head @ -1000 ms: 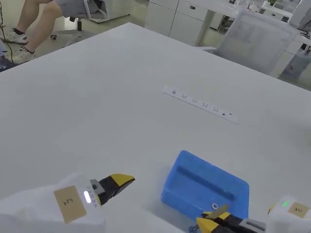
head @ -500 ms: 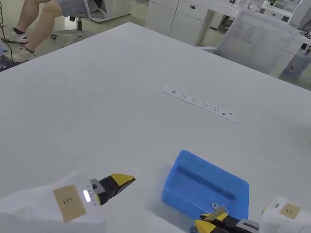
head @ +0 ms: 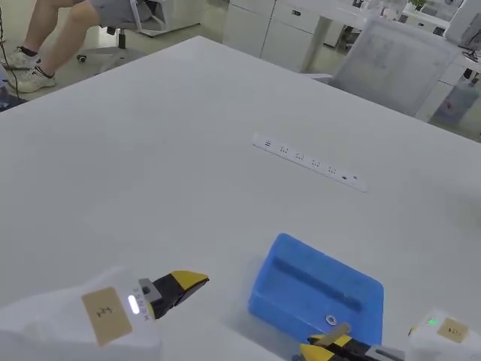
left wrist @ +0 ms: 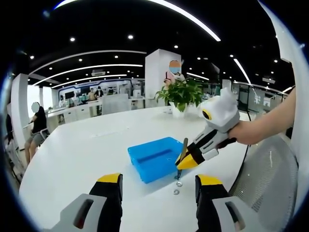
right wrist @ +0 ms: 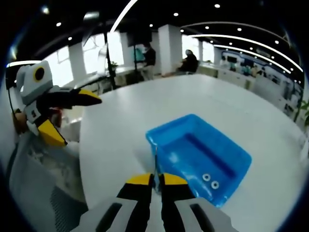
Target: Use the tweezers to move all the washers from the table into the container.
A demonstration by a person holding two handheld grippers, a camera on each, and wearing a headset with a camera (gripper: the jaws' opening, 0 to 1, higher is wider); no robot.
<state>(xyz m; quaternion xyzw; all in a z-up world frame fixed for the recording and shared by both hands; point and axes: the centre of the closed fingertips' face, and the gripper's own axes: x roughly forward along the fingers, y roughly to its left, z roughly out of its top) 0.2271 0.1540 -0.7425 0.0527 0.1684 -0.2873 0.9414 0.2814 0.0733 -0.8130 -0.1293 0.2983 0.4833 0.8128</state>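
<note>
White laminate tabletop (head: 135,150) bears every item. At far left in the head view appears the left gripper (head: 201,280), a white body with yellow-and-black jaws. Its own view shows those jaws spread wide with nothing between them. To its right and farther back, a long white power strip (head: 308,162) lies flat on the tabletop. Nearer the viewer sits the open blue rectangular plastic container (head: 316,286), well apart from the left gripper. Two small silver ring-shaped washers (right wrist: 206,177) rest side by side on its floor, close to one end wall. At far right, the right gripper (right wrist: 155,180) is held at the container's near edge. Its jaws are drawn narrow and pinch slim metal tweezers (right wrist: 155,162), whose tips reach the container's corner rim. In the left gripper view, two more loose washers (left wrist: 179,183) lie on the tabletop just outside the container, below the tweezers' tips.
</note>
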